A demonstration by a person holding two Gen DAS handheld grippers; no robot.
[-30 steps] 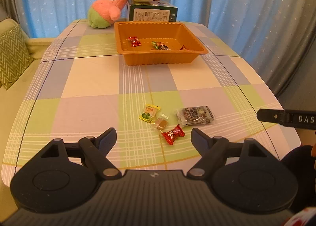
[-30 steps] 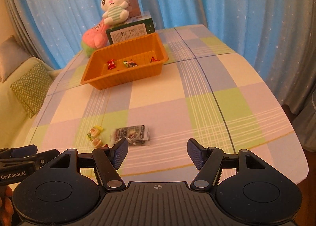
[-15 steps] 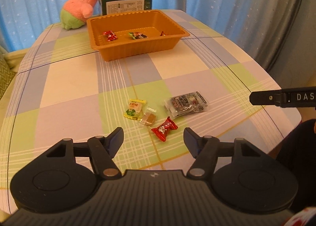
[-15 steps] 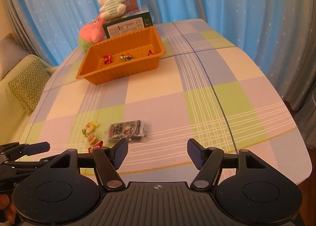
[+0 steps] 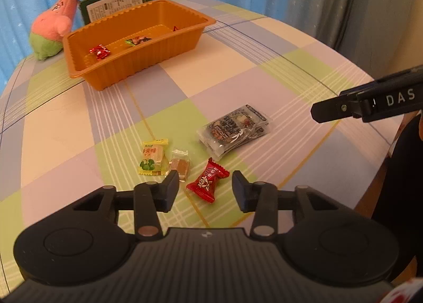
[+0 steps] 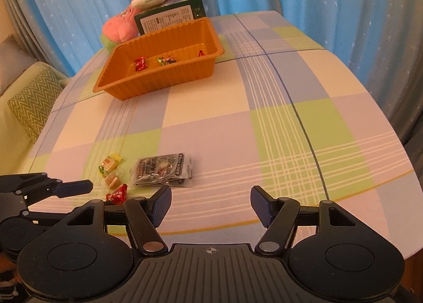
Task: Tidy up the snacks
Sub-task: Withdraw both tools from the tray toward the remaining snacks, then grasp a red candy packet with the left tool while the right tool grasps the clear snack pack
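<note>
Crinkly red foil on the wrapped candy (image 5: 207,184), lying flat on the checked counter (image 5: 224,70) between the closing, not yet touching jaws of the left hand-held gripper (image 5: 205,190); judged light, slippery, best pinched across the plump middle, long axis running diagonally between twisted ends.

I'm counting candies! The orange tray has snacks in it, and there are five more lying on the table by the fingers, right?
Not five: the left wrist view shows four, a yellow candy, a brown candy, a red candy and a grey packet. The orange tray does hold snacks.
</note>
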